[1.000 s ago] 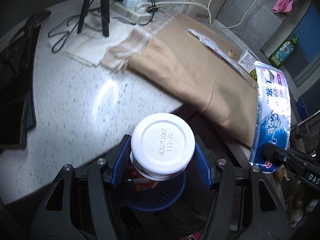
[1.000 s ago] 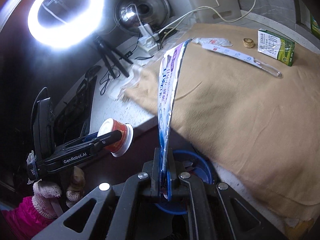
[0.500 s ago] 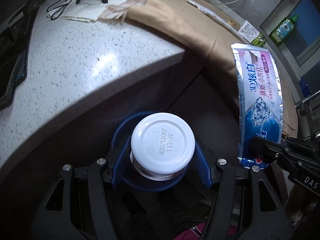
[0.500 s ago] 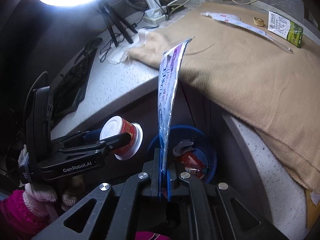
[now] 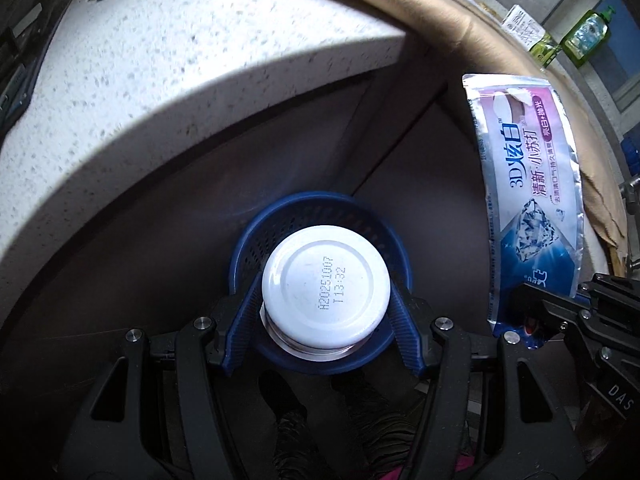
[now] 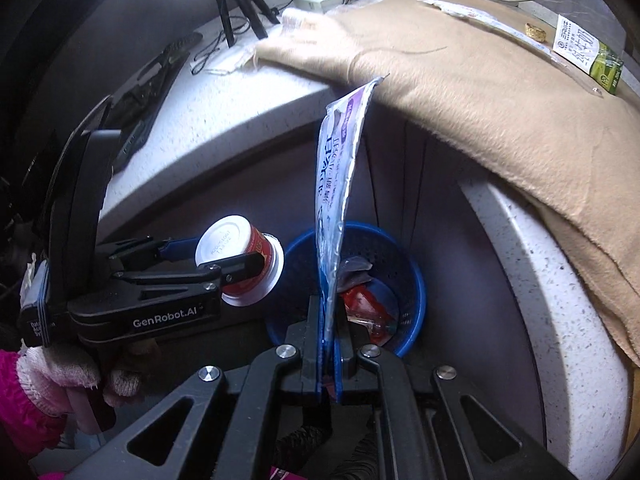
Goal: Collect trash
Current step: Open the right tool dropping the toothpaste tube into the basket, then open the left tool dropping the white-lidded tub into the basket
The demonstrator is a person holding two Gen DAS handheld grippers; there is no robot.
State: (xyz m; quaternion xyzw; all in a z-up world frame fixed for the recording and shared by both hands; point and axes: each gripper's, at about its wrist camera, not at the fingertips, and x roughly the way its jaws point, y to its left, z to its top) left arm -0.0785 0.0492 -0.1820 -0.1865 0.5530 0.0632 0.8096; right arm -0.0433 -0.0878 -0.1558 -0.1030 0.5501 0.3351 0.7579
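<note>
While both grippers hang over the floor below the speckled white stone counter [image 5: 192, 80], each one's got a piece of trash. The left gripper [image 5: 324, 300] has its blue pads clamped on the sides of a small red plastic cup with a white foil lid [image 5: 326, 284], sitting right above the round blue perforated plastic bin [image 6: 408, 280]. The right gripper [image 6: 328, 344] is pinched fully together on the bottom edge of a flat silver-and-purple toothpaste pouch [image 6: 338, 184], which stands up tall over the same bin. Inside the bin there's already some red wrapper stuff [image 6: 364, 300]. Up on the counter, a tan cloth [image 6: 500, 92] holds a green-and-white carton [image 6: 588, 50].
</note>
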